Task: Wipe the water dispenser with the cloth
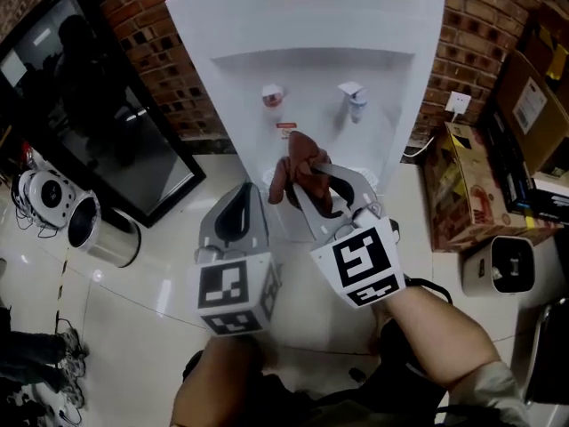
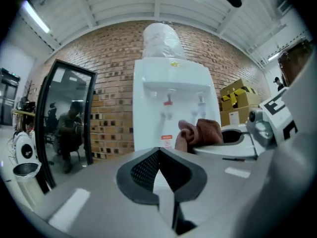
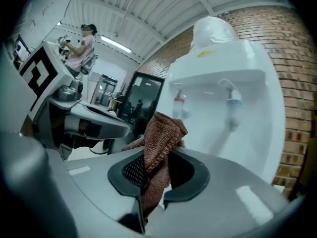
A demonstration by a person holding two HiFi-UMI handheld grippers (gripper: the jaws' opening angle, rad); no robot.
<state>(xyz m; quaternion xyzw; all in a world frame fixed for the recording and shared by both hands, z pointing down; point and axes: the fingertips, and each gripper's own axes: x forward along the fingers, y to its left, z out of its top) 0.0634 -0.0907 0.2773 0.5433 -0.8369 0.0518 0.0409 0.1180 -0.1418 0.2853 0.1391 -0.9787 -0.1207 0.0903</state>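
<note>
The white water dispenser (image 1: 307, 69) stands straight ahead, with a red tap (image 1: 272, 94) and a blue tap (image 1: 354, 99) in its recess. My right gripper (image 1: 322, 174) is shut on a brown terry cloth (image 1: 298, 172), which is bunched up just below the taps, close to the dispenser's front panel. In the right gripper view the cloth (image 3: 161, 143) hangs down between the jaws, with the dispenser (image 3: 233, 113) behind it. My left gripper (image 1: 242, 194) is beside it on the left, shut and empty. Its tips (image 2: 158, 150) meet in front of the dispenser (image 2: 171, 108).
A black glass-fronted cabinet (image 1: 80, 105) leans at the left with a metal bin (image 1: 102, 229) beside it. Cardboard boxes (image 1: 471, 185) and a white device (image 1: 511, 265) stand at the right. A wall socket (image 1: 458, 103) sits on the brick wall. A seated person (image 2: 69, 133) shows at the far left.
</note>
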